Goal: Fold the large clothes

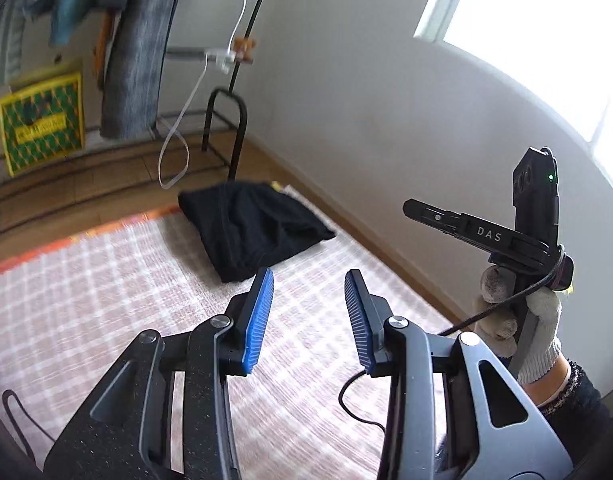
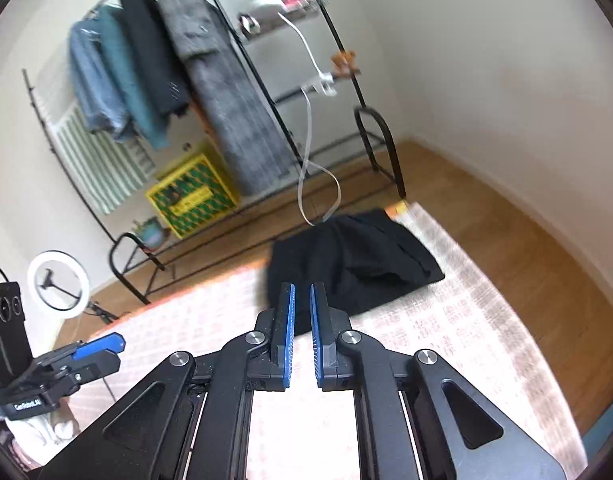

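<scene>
Left wrist view, left to right: yellow-green patterned box (image 1: pixel 42 122) sat on the wood floor (image 1: pixel 106 176) by the wall, clothes rack (image 1: pixel 226 92) above it with a grey garment (image 1: pixel 140 52) hanging and a white cable (image 1: pixel 182 120) looping down. Black garment (image 1: pixel 254 228) lay in a folded heap at the far end of the pink checked rug (image 1: pixel 106 280), near the rack's foot, nothing touching it. Left gripper (image 1: pixel 308 280) was held over the rug, blue pads (image 1: pixel 260 320) wide apart, nothing between them. Far right, the right gripper (image 1: pixel 422 208) seen side-on in a white-gloved hand (image 1: pixel 518 320); jaw spacing unreadable from that angle. Window (image 1: pixel 546 20) top right, blown out. Right wrist view, left to right: left gripper (image 2: pixel 106 346) at the left edge, ring light (image 2: pixel 58 284) behind it, hanging jackets (image 2: pixel 126 72) and the yellow-green box (image 2: pixel 192 192) under the rack (image 2: pixel 370 140). Black garment (image 2: pixel 358 256) sat just past the right gripper (image 2: pixel 302 292), whose blue pads (image 2: pixel 289 332) were nearly together with a thin gap, empty, not touching the cloth. Rug (image 2: pixel 446 320) ran right to bare floor (image 2: pixel 526 240).
</scene>
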Tool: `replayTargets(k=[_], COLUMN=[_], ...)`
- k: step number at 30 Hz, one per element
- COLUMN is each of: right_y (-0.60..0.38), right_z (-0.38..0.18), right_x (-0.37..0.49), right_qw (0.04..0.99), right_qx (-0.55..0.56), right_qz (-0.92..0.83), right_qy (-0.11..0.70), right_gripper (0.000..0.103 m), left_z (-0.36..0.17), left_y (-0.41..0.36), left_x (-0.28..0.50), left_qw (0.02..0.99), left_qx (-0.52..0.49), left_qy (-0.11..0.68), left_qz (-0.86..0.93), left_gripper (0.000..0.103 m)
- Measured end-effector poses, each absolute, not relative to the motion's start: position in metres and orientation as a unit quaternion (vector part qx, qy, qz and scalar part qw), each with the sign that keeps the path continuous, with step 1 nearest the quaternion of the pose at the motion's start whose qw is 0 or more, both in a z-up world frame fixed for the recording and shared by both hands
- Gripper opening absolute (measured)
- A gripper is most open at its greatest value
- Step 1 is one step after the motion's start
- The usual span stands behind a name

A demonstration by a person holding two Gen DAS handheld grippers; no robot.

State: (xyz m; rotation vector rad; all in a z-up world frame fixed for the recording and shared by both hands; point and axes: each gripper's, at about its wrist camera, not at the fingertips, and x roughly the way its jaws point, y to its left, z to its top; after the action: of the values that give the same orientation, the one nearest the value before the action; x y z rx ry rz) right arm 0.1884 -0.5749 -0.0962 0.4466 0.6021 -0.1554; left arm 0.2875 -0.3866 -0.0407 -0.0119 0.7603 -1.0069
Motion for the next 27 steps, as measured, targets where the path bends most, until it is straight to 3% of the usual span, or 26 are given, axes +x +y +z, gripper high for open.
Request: replayTargets(k=[13, 17, 27], right_y=[-0.482, -0.457, -0.408], right_z=[0.051, 0.078, 0.101], right_x=[0.057, 0.023, -0.035], right_qw=[0.964, 0.971, 0.978], right_qx=[0.131, 0.108, 0.087], right_qz=[-0.064, -0.065, -0.05], right_qy=[0.222, 0.204, 0.185], right_gripper=[0.007, 0.022, 0.023], left_z=[0.081, 0.108, 0.14], left_y=[-0.309, -0.287, -0.243], left_x=[0.149, 0.112, 0.042], left_qw=[0.848, 0.853, 0.866], left_qx=[0.011, 0.017, 0.019], left_qy=[0.246, 0.225, 0.19], left_qz=[-0.47, -0.471, -0.462], left_gripper=[0.037, 0.037, 0.037])
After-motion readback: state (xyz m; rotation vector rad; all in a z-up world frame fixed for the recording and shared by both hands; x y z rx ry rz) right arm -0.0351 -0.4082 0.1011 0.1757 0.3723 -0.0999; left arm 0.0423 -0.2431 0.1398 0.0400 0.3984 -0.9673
